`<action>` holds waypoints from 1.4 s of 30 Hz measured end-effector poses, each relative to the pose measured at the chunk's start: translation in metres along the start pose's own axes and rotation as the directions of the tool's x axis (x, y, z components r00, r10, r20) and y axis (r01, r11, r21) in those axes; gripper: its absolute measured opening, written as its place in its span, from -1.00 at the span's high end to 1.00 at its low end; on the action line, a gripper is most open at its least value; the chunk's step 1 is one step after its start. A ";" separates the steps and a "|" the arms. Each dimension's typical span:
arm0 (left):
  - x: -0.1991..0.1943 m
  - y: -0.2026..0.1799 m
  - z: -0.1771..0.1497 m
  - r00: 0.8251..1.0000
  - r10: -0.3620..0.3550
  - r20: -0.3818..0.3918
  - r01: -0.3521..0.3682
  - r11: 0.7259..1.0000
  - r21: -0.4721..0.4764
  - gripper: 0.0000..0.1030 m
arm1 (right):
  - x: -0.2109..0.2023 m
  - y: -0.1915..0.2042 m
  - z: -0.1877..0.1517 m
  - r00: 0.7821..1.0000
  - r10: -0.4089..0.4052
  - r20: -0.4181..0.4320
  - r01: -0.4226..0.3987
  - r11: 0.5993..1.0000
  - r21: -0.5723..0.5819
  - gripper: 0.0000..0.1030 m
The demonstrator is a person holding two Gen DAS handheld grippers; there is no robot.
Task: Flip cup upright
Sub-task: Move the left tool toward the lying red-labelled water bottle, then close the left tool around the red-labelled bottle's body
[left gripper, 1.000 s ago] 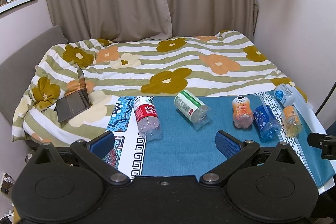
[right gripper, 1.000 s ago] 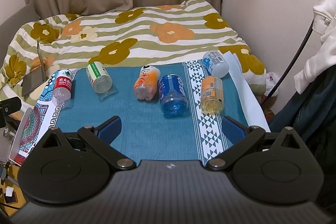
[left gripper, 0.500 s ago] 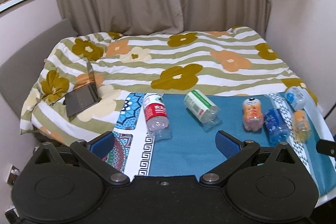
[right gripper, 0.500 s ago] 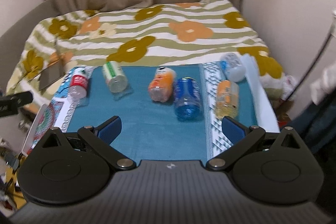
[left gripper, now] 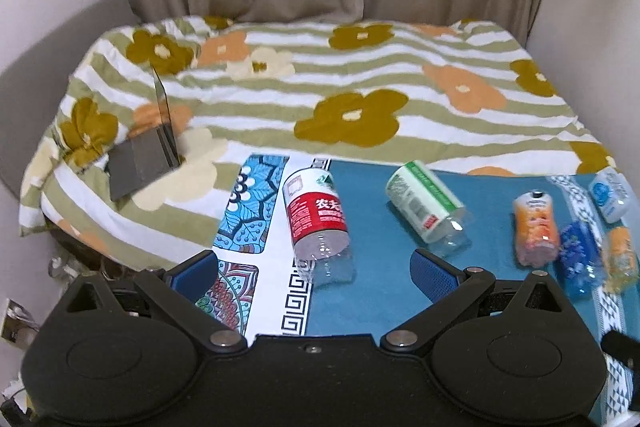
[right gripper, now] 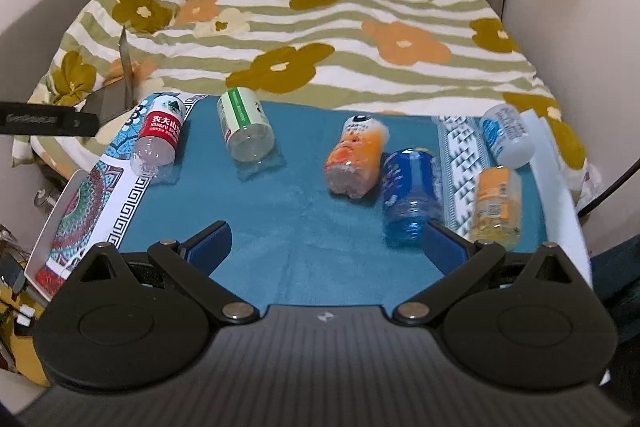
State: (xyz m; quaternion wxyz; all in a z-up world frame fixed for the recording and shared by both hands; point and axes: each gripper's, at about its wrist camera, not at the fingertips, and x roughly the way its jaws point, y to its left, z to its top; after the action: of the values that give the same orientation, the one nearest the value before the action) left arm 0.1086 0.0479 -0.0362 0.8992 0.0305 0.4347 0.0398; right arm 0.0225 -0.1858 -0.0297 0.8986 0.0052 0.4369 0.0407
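Several cut plastic-bottle cups lie on their sides on a teal cloth (right gripper: 288, 203). Left to right in the right wrist view: red-label cup (right gripper: 160, 135), green-label cup (right gripper: 244, 123), orange cup (right gripper: 356, 155), blue cup (right gripper: 412, 191), yellow-orange cup (right gripper: 498, 203), white-blue cup (right gripper: 506, 135). My left gripper (left gripper: 314, 269) is open, just short of the red-label cup (left gripper: 316, 215), whose clear end points at me. My right gripper (right gripper: 328, 245) is open and holds nothing; the blue cup lies close to its right finger (right gripper: 444, 247).
The cloth lies on a white board (right gripper: 52, 227) at the foot of a bed with a floral striped blanket (left gripper: 360, 99). A half-open laptop (left gripper: 148, 155) sits on the blanket at left. Curtains hang behind, and a wall (right gripper: 580, 7) is close on the right.
Both grippers have moved in toward the cups, which now look larger. The left view has swung left, centring the red-label cup. Both stay open; no cup has moved.
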 end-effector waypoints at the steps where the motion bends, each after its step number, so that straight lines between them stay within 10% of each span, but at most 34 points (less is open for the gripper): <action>1: 0.010 0.002 0.004 1.000 -0.004 -0.014 0.004 1.000 0.000 -1.00 | 0.004 0.003 0.001 1.000 0.007 -0.004 -0.007 1.000 0.009 -1.00; 23: 0.164 0.014 0.035 0.968 -0.101 -0.229 0.115 0.992 0.047 -0.79 | 0.086 0.042 0.022 0.991 -0.044 -0.125 0.064 0.985 0.158 -1.00; 30: 0.178 0.014 0.026 0.952 -0.124 -0.281 0.145 0.988 0.055 -0.32 | 0.093 0.045 0.023 0.987 -0.057 -0.150 0.084 0.980 0.180 -1.00; 42: 0.156 0.020 0.017 0.965 -0.105 -0.239 0.121 0.991 0.050 -0.30 | 0.084 0.039 0.021 0.991 -0.031 -0.130 0.054 0.983 0.178 -1.00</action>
State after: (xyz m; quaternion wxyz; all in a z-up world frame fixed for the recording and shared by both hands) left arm 0.2180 0.0827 -0.1452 0.8404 0.0298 0.5407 -0.0224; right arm 0.0880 -0.1395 -0.0807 0.8656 0.0751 0.4948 -0.0181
